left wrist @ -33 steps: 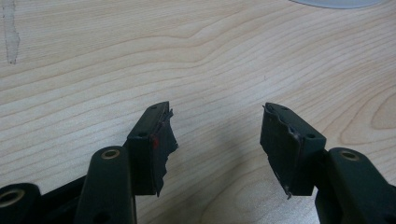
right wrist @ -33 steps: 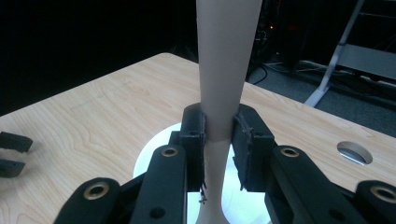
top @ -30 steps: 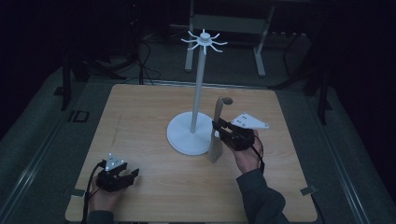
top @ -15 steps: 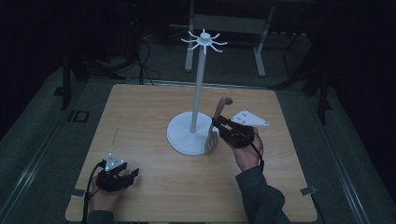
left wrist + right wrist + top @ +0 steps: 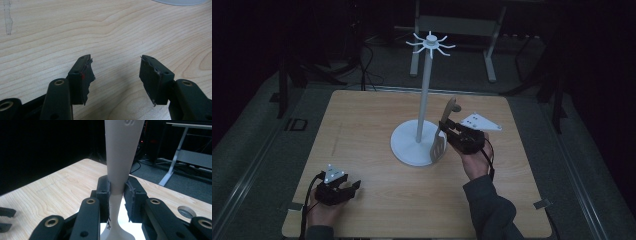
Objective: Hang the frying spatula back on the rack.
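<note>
Right tool [image 5: 451,131] is clamped on the neck of a spatula [image 5: 443,131], both pads [image 5: 104,195] pressing the beige handle. The spatula stands nearly upright, slotted blade down over the edge of the rack's [image 5: 424,100] round white base, handle end up and right of the pole. Whether the blade touches the base: cannot tell. Left tool [image 5: 347,189] sits low at the near left of the table [image 5: 362,130], well apart from the rack, jaws wide open with bare wood between them.

spatula [image 5: 439,145] lifted slightly, nearer stand base [image 5: 412,147]
</note>
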The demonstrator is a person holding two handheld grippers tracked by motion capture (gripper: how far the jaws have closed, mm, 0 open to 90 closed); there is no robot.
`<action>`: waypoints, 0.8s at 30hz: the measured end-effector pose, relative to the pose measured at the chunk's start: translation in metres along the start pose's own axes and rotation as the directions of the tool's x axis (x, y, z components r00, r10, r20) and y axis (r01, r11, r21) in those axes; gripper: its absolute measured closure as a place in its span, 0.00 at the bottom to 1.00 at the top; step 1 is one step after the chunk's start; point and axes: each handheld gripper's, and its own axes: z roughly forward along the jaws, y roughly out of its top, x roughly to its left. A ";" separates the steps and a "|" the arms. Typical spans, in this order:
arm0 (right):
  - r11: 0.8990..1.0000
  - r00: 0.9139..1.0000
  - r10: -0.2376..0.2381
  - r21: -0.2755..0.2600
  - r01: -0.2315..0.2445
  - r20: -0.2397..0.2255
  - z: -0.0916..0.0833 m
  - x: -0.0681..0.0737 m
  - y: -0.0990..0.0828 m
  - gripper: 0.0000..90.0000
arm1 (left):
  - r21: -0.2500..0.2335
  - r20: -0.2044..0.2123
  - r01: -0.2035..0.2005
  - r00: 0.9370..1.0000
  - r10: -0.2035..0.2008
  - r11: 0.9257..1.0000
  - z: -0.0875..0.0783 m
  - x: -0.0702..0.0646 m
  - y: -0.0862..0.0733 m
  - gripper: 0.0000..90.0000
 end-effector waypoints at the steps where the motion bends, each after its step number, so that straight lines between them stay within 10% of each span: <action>1: 1.000 1.000 0.001 -0.003 -0.001 0.000 0.000 0.000 0.001 0.83 | 0.000 0.000 0.000 1.000 0.000 1.000 0.000 0.000 0.000 0.48; 24: 0.999 1.000 0.011 -0.043 -0.010 0.014 0.000 -0.002 0.030 0.83 | -0.001 -0.002 0.002 1.000 -0.002 1.000 0.000 0.000 0.000 0.48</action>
